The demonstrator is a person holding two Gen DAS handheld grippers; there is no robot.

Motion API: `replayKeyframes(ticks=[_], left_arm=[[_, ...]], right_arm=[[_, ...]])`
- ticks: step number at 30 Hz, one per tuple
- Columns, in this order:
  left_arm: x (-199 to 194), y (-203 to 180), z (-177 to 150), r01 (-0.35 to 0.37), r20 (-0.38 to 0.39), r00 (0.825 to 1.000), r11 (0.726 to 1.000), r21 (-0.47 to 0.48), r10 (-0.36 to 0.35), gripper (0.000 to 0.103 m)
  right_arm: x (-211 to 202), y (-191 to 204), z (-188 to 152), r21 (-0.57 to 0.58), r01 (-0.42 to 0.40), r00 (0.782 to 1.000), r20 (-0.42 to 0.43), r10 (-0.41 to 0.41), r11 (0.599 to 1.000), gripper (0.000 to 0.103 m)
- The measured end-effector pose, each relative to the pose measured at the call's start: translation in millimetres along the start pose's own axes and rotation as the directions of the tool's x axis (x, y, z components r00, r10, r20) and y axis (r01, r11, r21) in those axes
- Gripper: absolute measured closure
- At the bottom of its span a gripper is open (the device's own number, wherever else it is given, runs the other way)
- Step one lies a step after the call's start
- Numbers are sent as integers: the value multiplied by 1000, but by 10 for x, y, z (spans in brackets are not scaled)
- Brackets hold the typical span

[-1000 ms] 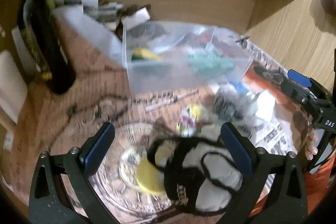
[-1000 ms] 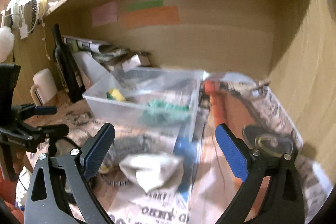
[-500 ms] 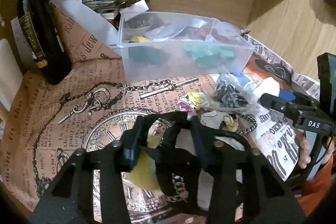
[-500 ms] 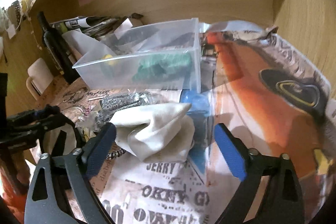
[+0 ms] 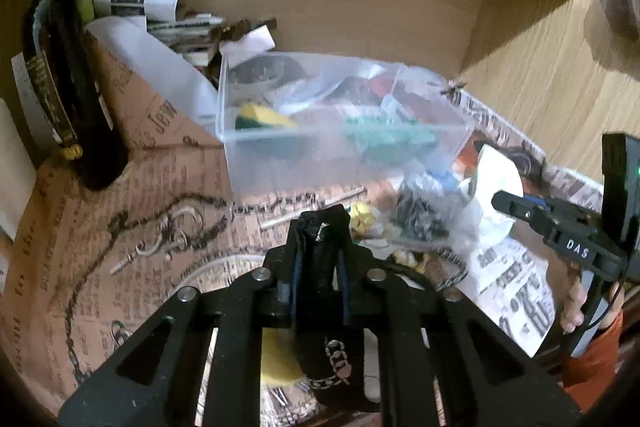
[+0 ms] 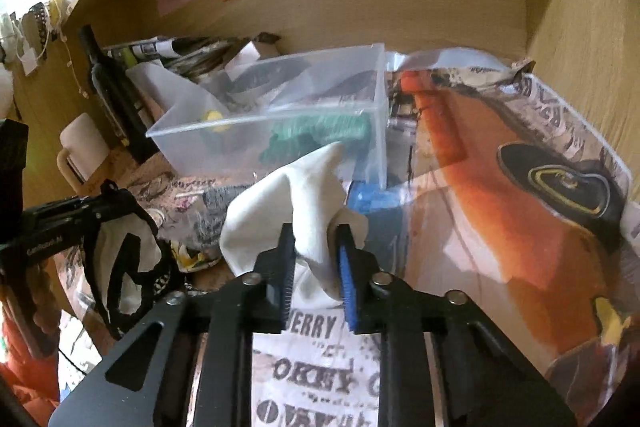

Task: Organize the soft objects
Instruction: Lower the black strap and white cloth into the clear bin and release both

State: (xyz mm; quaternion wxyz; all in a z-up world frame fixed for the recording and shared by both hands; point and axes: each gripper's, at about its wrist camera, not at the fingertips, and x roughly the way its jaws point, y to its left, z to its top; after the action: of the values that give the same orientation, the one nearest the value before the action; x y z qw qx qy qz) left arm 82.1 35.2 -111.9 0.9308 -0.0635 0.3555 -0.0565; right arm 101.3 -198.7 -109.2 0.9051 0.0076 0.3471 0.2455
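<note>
- L gripper [image 5: 318, 267]: clamped on black-trimmed pouch [image 5: 320, 243]; 1 s ago wide apart over it, half shut 0.5 s ago. Grasp made.
- R gripper [image 6: 316, 267]: pinched on white cloth [image 6: 288, 211]; apart over it in both earlier frames. Second grasp made.
- Meaning, as a guess: both soft items secured at once, pick phase over; next step prob. lift + carry to bin [image 5: 344, 147], sitting just behind pile.
- Bin already holding green fabric [image 5: 384, 139] + yellow item [image 5: 264, 117]; room left, seemingly.
- Where things are: pouch low over brown printed paper [image 5: 100, 247]; cloth above newsprint [image 6: 320, 379], peak reaching up in front of bin wall.
- L view only: yellow piece under pouch, small chain on it, baggie of dark bits [image 5: 424, 215] near bin, bottle [image 5: 68, 87] far left.
- R view only: pouch's white body hanging free below L tool, looped straps loose; cup [image 6: 80, 147] beside bottle; blue item behind cloth.
- Risk: loose straps could snag pile on lift.
</note>
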Motion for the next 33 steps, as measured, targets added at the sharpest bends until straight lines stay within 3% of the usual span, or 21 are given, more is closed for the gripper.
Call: replayKeyframes(ticks=[11, 23, 33], left_arm=[[-104, 65, 510, 5, 88, 996, 1000, -5, -4, 89], [-92, 206, 1191, 19, 180, 984, 999, -47, -10, 89], [195, 293, 1546, -54, 214, 975, 997, -50, 64, 89]], right_arm=[[-180, 3, 184, -3, 21, 994, 104, -21, 1000, 90], [-264, 52, 662, -36, 44, 969, 243, -34, 998, 90], [25, 58, 1032, -74, 50, 968, 249, -30, 996, 90]])
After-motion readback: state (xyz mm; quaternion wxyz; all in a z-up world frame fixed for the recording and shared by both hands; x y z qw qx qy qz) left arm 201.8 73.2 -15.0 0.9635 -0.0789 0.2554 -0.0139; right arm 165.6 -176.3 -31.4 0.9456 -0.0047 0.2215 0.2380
